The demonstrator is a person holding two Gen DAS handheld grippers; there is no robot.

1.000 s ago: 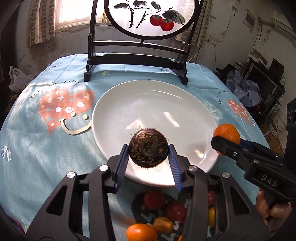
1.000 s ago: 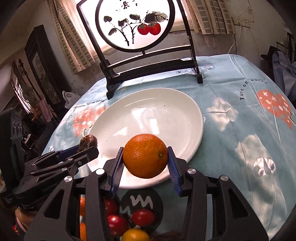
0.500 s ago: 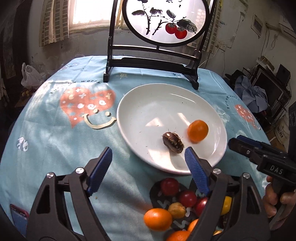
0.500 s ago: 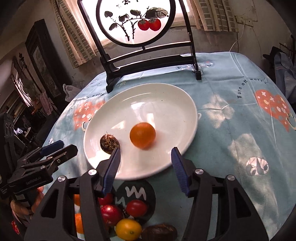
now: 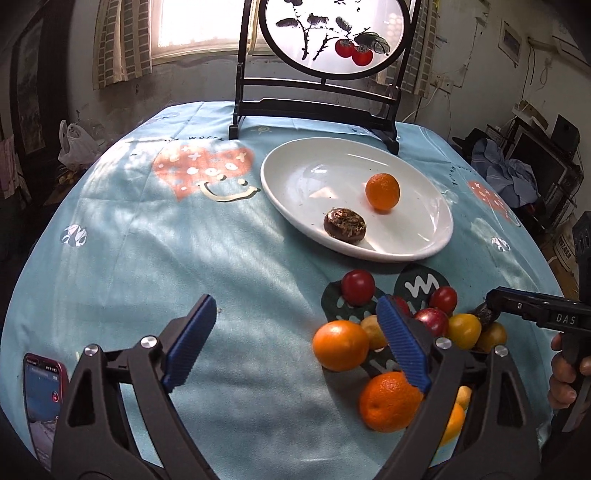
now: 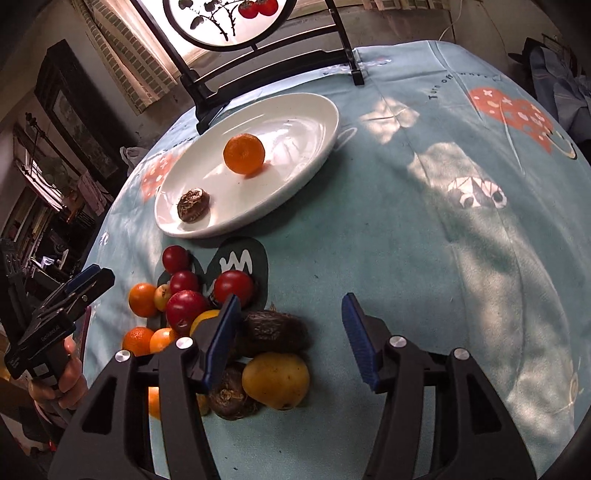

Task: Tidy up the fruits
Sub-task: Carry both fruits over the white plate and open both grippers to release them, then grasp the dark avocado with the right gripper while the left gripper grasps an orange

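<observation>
A white plate holds an orange and a dark brown round fruit. In front of it lies a pile of fruit: red ones, oranges, a yellow one and a dark brown oblong one. My left gripper hovers left of the pile. Its jaws are opening and hold nothing; an orange lies on the cloth below, by the right finger. My right gripper is open and empty over the pile's right edge.
A black stand with a round painted screen stands behind the plate. A phone lies at the near left edge of the blue printed tablecloth. A person's hand grips the right tool. Clutter surrounds the round table.
Both grippers opened and let go: the brown fruit and the orange now rest on the plate. Both tools pulled back from the plate to the fruit pile.
</observation>
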